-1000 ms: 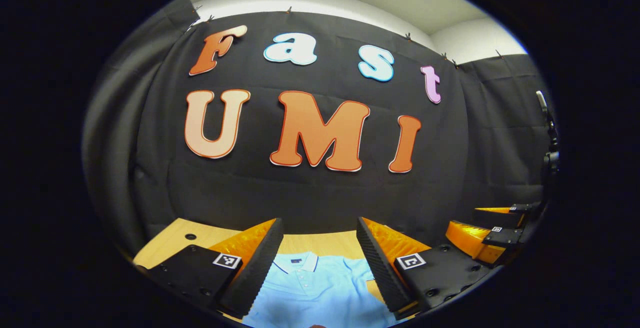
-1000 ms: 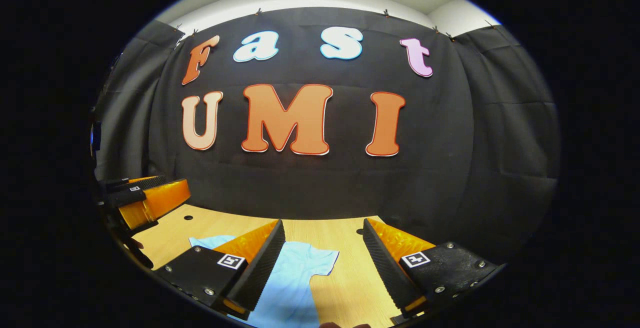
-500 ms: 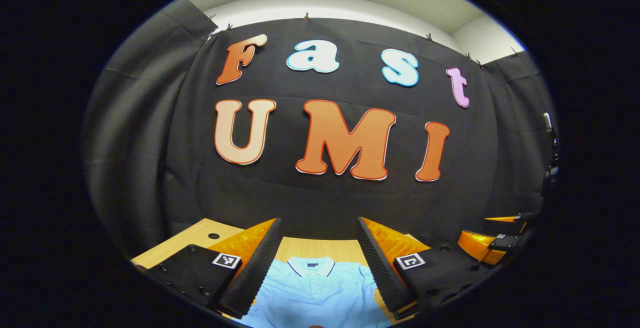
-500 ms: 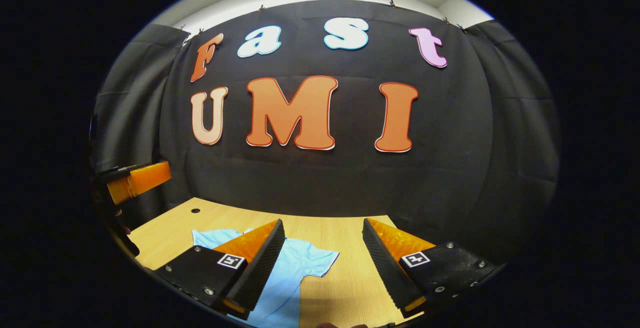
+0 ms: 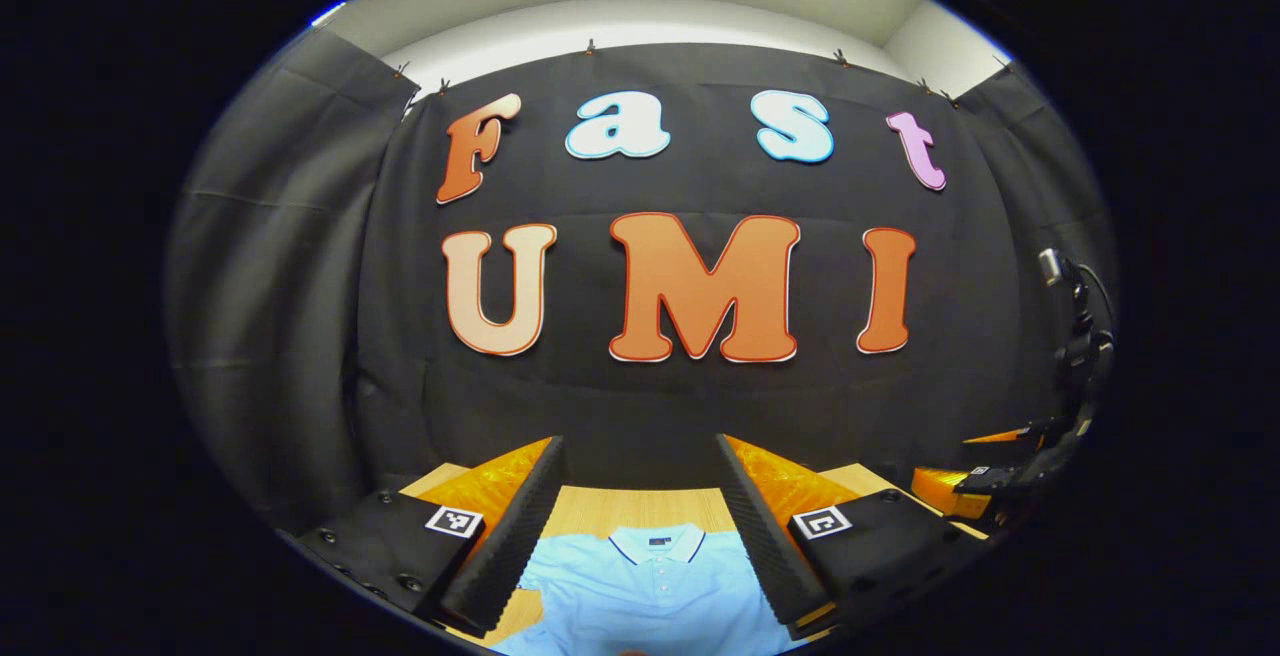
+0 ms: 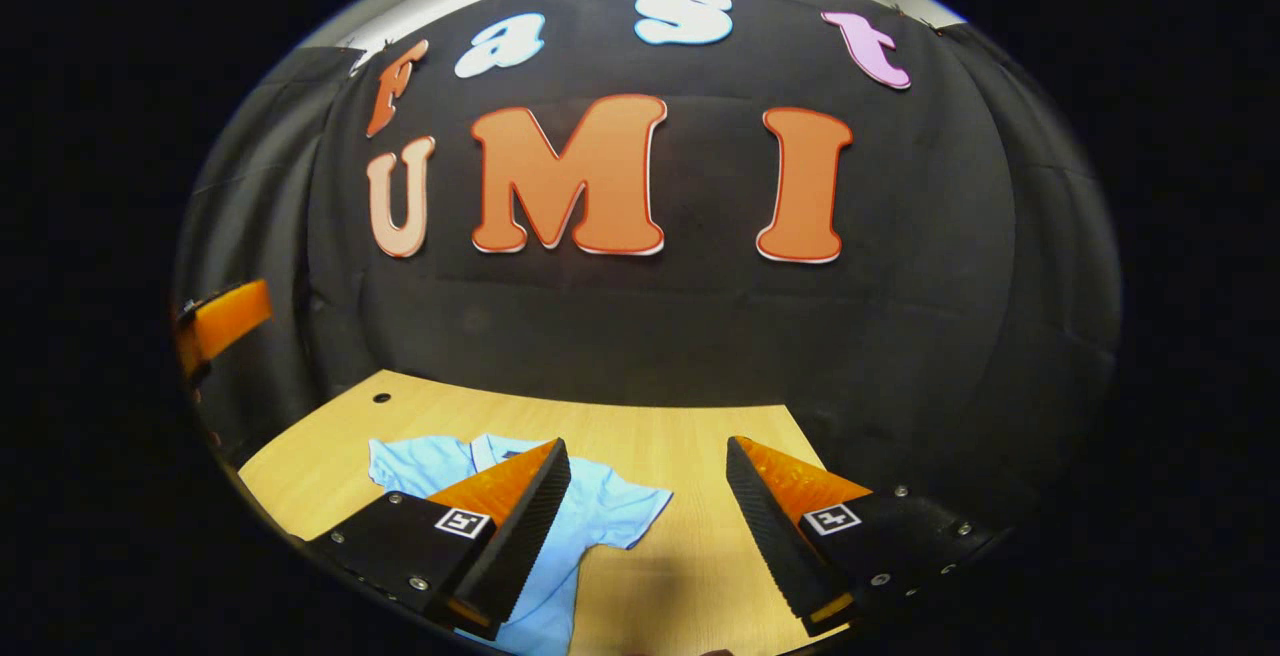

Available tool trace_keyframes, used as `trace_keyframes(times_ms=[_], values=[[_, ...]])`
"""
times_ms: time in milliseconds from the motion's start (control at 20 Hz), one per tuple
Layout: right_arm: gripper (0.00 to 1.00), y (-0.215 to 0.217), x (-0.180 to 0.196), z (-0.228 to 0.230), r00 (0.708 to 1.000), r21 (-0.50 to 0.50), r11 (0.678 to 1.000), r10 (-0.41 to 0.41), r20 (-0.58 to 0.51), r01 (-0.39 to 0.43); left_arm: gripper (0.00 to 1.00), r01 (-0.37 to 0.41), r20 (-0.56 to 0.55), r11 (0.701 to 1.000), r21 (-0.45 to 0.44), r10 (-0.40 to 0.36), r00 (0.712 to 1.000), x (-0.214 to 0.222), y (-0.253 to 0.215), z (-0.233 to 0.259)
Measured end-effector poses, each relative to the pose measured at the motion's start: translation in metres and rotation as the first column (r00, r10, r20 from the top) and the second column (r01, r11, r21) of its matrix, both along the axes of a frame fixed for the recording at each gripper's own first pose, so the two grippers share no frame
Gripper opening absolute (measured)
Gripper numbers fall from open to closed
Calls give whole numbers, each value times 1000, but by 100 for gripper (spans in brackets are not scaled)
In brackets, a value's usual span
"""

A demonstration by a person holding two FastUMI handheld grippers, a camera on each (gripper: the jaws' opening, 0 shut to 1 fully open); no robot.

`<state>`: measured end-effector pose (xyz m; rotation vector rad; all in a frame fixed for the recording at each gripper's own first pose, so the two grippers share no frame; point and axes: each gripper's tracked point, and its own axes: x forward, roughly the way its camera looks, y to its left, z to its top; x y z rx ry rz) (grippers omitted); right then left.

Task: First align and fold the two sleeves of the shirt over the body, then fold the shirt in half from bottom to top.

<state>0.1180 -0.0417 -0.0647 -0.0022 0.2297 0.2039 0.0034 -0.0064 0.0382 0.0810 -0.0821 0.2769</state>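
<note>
A light blue polo shirt [image 5: 650,591] lies flat on the wooden table [image 5: 640,508], collar toward the booth wall. My left gripper [image 5: 635,536] hangs open above its collar and chest, holding nothing. In the right gripper view the same shirt [image 6: 600,516] lies spread with its right sleeve [image 6: 630,511] stretched out and its left sleeve [image 6: 405,461] farther off. My right gripper [image 6: 645,541] is open over the table just beside that right sleeve, with nothing between its fingers. The shirt's lower part is hidden below both views.
The other gripper [image 5: 985,481] shows at the far right of the left gripper view, and an orange part of the other gripper [image 6: 225,321] at the left edge of the right gripper view. The table [image 6: 700,436] has a small hole [image 6: 381,398] near its far left corner.
Both views have shifted: the left gripper now faces the collar squarely, and the right gripper tilted downward, so more table and both sleeves show. Both grippers stayed open.
</note>
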Motion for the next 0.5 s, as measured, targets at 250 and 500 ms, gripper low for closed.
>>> trace_keyframes(times_ms=[250,500], values=[[98,-1,34,-41,993,-43,999,-38,-112,34,95,51,30,995,84,-54,998,21,-1,13],[98,18,61,-77,977,-64,998,-23,-213,10,96,49,47,991,121,-55,997,28,5,17]])
